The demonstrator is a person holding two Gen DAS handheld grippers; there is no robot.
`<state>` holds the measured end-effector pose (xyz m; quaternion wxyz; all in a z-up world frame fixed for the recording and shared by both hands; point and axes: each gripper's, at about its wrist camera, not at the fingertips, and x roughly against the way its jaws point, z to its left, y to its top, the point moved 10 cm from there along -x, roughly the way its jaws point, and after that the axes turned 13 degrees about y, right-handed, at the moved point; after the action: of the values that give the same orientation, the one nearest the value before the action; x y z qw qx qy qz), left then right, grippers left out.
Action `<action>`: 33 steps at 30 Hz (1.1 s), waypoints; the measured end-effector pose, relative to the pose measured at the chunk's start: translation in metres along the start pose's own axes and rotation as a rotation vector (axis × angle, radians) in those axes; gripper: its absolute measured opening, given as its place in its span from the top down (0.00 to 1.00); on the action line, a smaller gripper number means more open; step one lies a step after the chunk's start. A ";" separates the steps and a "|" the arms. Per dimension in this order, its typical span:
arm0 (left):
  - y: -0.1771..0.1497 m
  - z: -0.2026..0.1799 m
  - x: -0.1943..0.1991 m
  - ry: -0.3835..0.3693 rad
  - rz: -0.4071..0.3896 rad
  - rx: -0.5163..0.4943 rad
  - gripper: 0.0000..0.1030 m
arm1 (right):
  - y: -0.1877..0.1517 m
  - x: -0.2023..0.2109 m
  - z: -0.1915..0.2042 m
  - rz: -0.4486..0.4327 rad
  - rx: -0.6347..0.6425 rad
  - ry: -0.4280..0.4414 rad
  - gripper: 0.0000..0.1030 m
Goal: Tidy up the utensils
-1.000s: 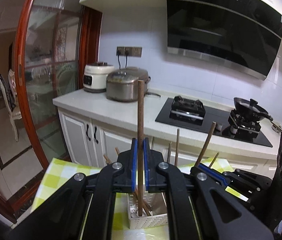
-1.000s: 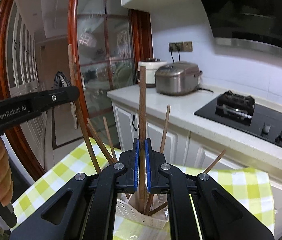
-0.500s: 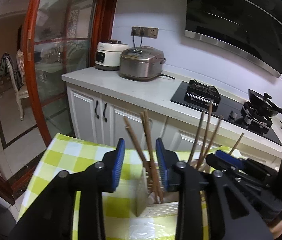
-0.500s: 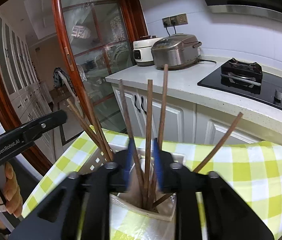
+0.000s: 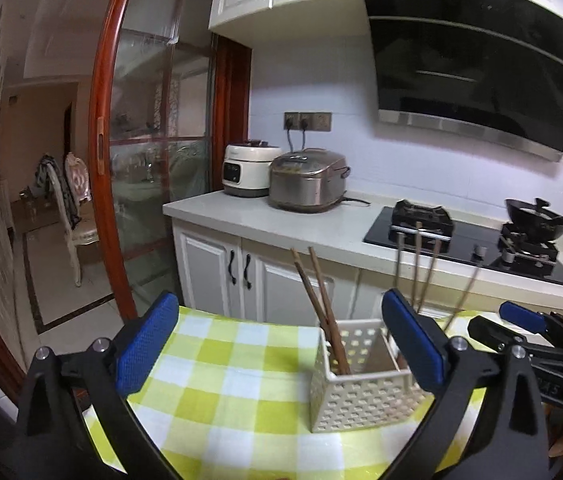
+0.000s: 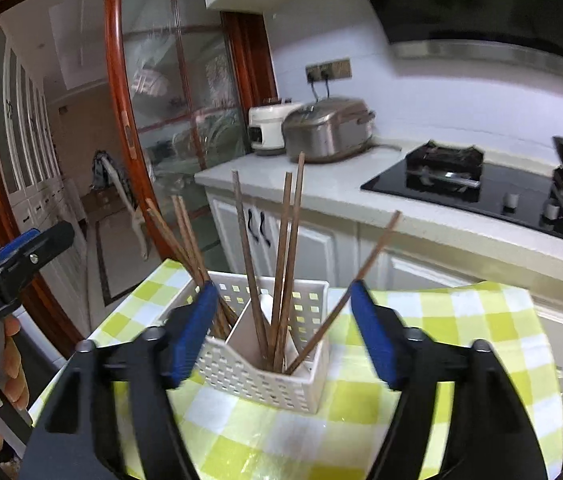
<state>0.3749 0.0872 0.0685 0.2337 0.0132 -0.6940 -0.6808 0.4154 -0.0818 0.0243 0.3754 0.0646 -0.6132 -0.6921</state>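
A white perforated utensil basket [image 5: 361, 396] stands on the green checked tablecloth [image 5: 217, 376]; it also shows in the right wrist view [image 6: 265, 380]. Several brown chopsticks [image 6: 281, 248] stand in its two compartments, two of them [image 5: 317, 304] leaning in the left one. My left gripper [image 5: 281, 352] is open and empty, drawn back from the basket. My right gripper [image 6: 285, 332] is open and empty, just in front of the basket. The right gripper shows at the right edge of the left wrist view [image 5: 529, 340].
A kitchen counter [image 5: 281, 220] behind the table holds a silver rice cooker [image 5: 307, 180], a white cooker [image 5: 247, 176] and a black gas hob [image 5: 469, 240] with a pan [image 5: 537, 226]. A red-framed glass door [image 5: 153, 160] stands at the left.
Both grippers were shut on a chopstick each above the basket. They let the chopsticks drop into the basket, opened wide and drew back.
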 end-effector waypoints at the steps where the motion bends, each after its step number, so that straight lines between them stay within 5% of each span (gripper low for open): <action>1: -0.004 0.001 0.006 -0.004 -0.002 0.003 0.04 | -0.005 0.009 0.004 -0.010 0.010 -0.007 0.28; 6: -0.019 -0.001 0.034 -0.043 -0.047 -0.001 0.04 | -0.028 0.044 0.014 -0.047 0.030 -0.033 0.18; 21: -0.071 -0.010 0.088 -0.072 -0.048 -0.037 0.04 | -0.073 0.094 0.014 -0.043 0.011 -0.086 0.18; 33: -0.066 -0.015 0.115 -0.058 -0.089 -0.043 0.04 | -0.068 0.116 0.035 -0.089 0.070 -0.106 0.18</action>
<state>0.2573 0.0297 0.0401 0.1832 0.0196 -0.6845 -0.7053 0.2836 -0.1262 0.0143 0.3085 0.0681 -0.6526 -0.6887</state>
